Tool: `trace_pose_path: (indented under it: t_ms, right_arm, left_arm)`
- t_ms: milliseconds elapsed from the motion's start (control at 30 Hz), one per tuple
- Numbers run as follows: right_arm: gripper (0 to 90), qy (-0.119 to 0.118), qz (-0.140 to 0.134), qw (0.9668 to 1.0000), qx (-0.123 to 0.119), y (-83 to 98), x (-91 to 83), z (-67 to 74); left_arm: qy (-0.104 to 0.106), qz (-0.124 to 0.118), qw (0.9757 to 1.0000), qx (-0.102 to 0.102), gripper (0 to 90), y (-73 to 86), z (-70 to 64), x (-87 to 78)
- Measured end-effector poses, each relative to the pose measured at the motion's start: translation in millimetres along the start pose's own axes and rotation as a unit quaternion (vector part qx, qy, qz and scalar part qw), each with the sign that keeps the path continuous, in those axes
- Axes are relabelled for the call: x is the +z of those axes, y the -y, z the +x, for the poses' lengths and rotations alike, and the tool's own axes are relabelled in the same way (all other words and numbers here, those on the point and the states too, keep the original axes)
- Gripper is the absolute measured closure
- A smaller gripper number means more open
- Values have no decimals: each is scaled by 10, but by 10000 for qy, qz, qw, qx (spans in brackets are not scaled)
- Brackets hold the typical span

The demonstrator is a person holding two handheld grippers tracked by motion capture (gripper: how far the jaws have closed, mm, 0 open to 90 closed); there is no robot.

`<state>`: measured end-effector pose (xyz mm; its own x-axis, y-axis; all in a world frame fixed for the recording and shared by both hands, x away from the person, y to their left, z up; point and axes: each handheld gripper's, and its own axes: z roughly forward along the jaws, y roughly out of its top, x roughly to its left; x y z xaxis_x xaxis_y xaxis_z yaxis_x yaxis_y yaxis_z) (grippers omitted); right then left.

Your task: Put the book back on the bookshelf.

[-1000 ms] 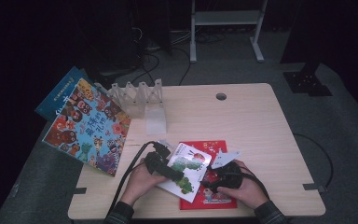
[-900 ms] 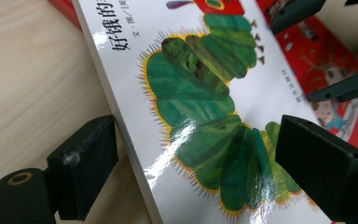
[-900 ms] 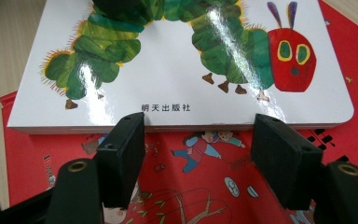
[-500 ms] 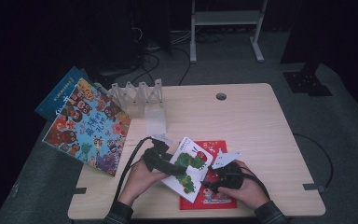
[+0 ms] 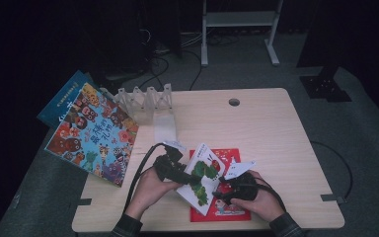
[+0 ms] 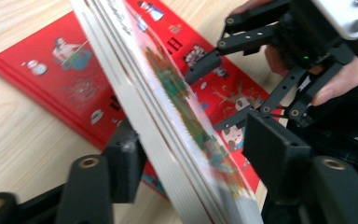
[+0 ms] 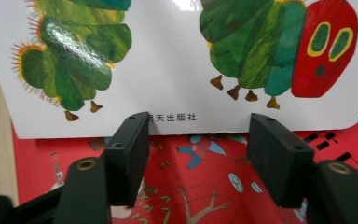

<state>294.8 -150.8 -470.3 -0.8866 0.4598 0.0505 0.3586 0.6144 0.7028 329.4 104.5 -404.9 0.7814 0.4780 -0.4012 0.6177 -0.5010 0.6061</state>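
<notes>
Books lay across the near part of the wooden table [image 5: 276,133] in the high view: a white caterpillar board book [image 5: 202,177] was tilted up over a red picture book [image 5: 229,157] that lay flat near the front edge. The left gripper [image 5: 175,168] met the caterpillar book's left edge, and the right gripper [image 5: 227,190] sat at its right, lower edge, each held in one of the person's hands. Farther left, a large colourful picture book [image 5: 91,133] leaned at the table's left edge with a blue book [image 5: 61,101] behind it, and a clear rack [image 5: 145,98] stood beside them.

From the left gripper view, the thick page edges of the caterpillar board book [image 6: 158,116] ran slantwise between the two black jaws, which had just been closing around it. The left pad [image 6: 126,154] touched the pages; whether the right pad pressed them could not be told. The red picture book [image 6: 65,79] lay on the table beneath, and the right gripper [image 6: 223,88] showed beyond with its jaws apart.

From the right gripper view, the caterpillar board book [image 7: 168,65] filled the top, its lower edge just above the two jaws. These had just been closing but stood apart with only the red picture book [image 7: 191,186] seen between them, gripping nothing.
</notes>
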Motion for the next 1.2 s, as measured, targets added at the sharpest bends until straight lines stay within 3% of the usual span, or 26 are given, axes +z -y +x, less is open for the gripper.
trace_pose_path:
  t_ms: [200, 300, 467, 700, 900, 1033, 1200]
  right_arm:
    - [441, -90, -103, 9999, -26, -30, 28, 87]
    - [434, -53, -110, 9999, -54, -44, 52, 126]
    - [443, -90, -65, 9998, -141, -67, 107, 195]
    - [454, -75, -81, 9998, -158, -66, 111, 195]
    - [447, -20, -117, 9998, -149, -60, 91, 159]
    - [401, 206, -366, 9991, 18, -30, -26, 31]
    - [355, 701, -524, 9958, 260, 61, -199, -188]
  left_arm:
    - [-70, 154, 9999, -4, 527, -46, -25, -62]
    - [-143, 258, 9995, 74, 536, -77, -51, -50]
    - [-95, 435, 9989, 140, 561, -93, -84, -1]
    - [-276, 555, 9980, 73, 609, -95, -67, -58]
    - [-244, 648, 9976, -41, 638, -131, -62, -51]
    - [-260, 735, 9969, -70, 656, -172, -74, -45]
    - [-303, 782, 9964, -93, 675, -205, -77, -52]
